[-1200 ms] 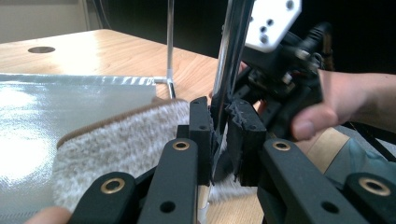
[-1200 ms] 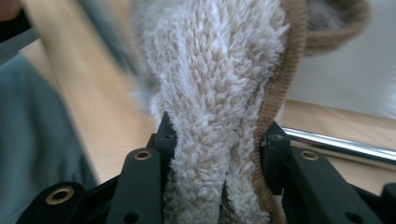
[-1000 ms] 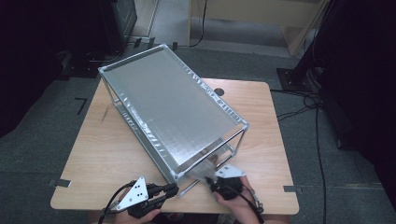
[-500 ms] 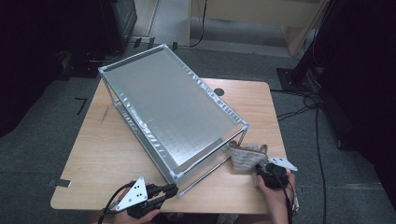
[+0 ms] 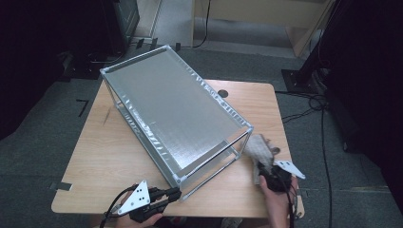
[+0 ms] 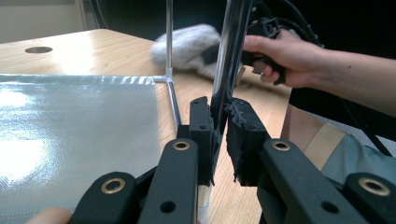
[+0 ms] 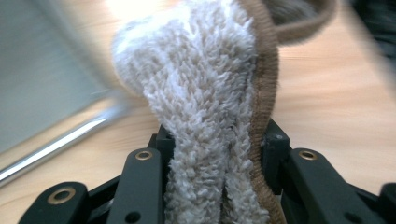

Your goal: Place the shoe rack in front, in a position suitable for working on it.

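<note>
At the near table edge, the left gripper (image 5: 172, 194) is clamped tight on the near corner post (image 6: 227, 70) of the silver wire-framed rack with grey mesh shelves (image 5: 176, 109), and the rack is thereby held steady. The right gripper (image 5: 265, 172) is closed on a bunched cream terry cloth with brown edging (image 7: 205, 116), its pads pressed into the pile. Compared with a second ago, this gripper and the cloth are found carried rightward, from the rack's near end to the light wooden table (image 5: 100, 156) beside its right corner. Wiping of the frame is judged to come next.
</note>
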Available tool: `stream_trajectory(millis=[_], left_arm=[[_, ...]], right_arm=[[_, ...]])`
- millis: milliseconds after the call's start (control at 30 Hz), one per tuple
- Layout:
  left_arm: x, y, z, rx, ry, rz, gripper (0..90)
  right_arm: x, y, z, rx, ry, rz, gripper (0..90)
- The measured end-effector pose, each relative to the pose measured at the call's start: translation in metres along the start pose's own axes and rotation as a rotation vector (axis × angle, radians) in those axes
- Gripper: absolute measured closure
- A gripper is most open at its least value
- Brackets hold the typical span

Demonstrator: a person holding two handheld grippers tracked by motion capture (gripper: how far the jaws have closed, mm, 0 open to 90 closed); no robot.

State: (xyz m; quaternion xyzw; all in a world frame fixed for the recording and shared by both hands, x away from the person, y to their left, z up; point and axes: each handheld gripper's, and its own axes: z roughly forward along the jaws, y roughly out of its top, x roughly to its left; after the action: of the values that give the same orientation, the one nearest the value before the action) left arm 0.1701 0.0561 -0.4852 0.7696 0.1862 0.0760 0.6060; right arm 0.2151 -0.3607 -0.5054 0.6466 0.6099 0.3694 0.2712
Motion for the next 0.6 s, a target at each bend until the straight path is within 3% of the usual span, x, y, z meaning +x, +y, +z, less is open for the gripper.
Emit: stream_trajectory(millis=[33,133,167,200,233,267,300,333,367,400,433,533,600], left_arm=[[0.0,0.0,0.0,0.0,0.0,0.001,81.1],[0.0,0.0,0.0,0.001,0.001,0.003,81.1],[0.0,0.0,0.0,0.002,0.0,0.003,81.1],[0.0,0.0,0.0,0.001,-0.001,0.003,81.1],[0.0,-0.001,0.0,0.0,-0.001,0.001,81.1],[0.0,-0.001,0.0,0.0,-0.001,0.001,81.1],[0.0,-0.001,0.0,0.0,-0.003,0.001,81.1],[0.0,-0.001,0.0,0.0,-0.003,0.001,81.1],[0.0,-0.001,0.0,0.001,-0.002,0.002,81.1],[0.0,-0.001,0.0,0.001,-0.002,0.002,81.1],[0.0,-0.001,0.0,0.002,-0.001,0.003,81.1],[0.0,-0.001,0.0,0.002,-0.001,0.001,81.1],[0.0,-0.001,0.0,0.001,-0.003,-0.002,81.1]], right_arm=[[0.016,-0.001,0.005,0.006,0.044,-0.051,62.1],[0.023,-0.001,0.007,-0.009,0.06,-0.073,62.3],[0.025,0.003,0.005,-0.042,0.071,-0.062,62.4],[0.025,0.003,0.005,-0.042,0.071,-0.062,62.4],[0.023,0.008,-0.002,-0.091,0.098,-0.039,62.4],[0.023,0.008,-0.002,-0.091,0.098,-0.039,62.4],[0.024,0.014,-0.012,-0.146,0.12,-0.046,62.5],[0.024,0.014,-0.012,-0.146,0.12,-0.046,62.5],[0.025,0.02,-0.022,-0.205,0.14,-0.055,62.5],[0.025,0.02,-0.022,-0.205,0.14,-0.055,62.5],[0.028,0.026,-0.033,-0.254,0.152,-0.055,62.5],[0.029,0.033,-0.045,-0.313,0.161,-0.052,62.5],[0.029,0.034,-0.047,-0.323,0.164,-0.051,62.5]])
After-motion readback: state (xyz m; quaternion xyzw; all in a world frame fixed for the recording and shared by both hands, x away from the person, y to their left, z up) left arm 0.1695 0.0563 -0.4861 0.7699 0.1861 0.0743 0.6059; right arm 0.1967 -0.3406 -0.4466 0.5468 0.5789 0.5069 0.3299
